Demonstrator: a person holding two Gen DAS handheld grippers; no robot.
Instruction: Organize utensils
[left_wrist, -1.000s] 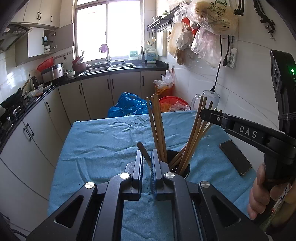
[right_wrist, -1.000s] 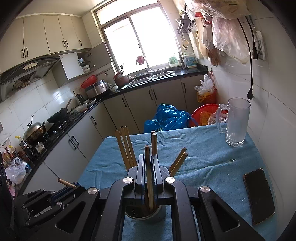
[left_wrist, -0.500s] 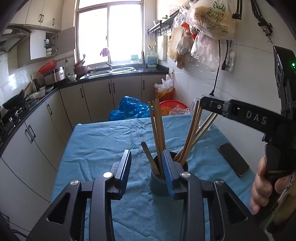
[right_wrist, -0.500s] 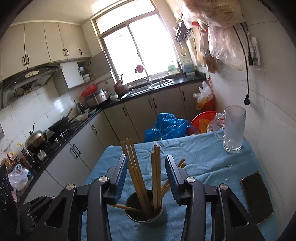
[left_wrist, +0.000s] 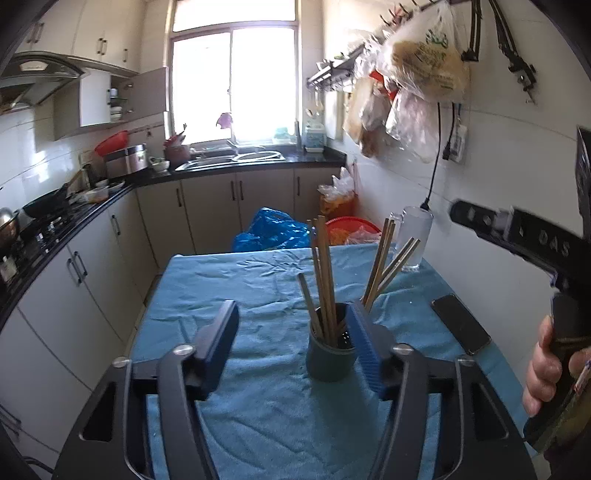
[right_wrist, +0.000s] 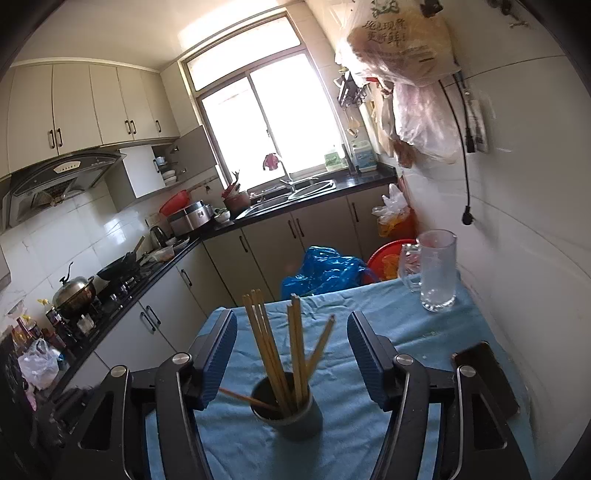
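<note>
Both my left gripper (left_wrist: 291, 332) and right gripper (right_wrist: 291, 350) have just been spreading their jaws, gripping nothing. Wooden chopsticks (right_wrist: 280, 354) stand in the grey holder (left_wrist: 330, 360) on the blue-clothed bench (left_wrist: 258, 280). Letters "DAS" show on my right gripper's side, and a hanging bag (right_wrist: 399, 40) carries Chinese print I cannot read fully.

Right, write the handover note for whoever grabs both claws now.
Left claw: open, nothing held; its jaws have just been opening.
Right claw: open, nothing held; jaws also just opening.
Chopsticks: all standing in the holder on the blue cloth, some leaning to the side.
Mug and phone sit on the cloth by the wall.
Done: chopsticks dropped into the holder.
Left: no loose utensils in view; perhaps just back away.
</note>
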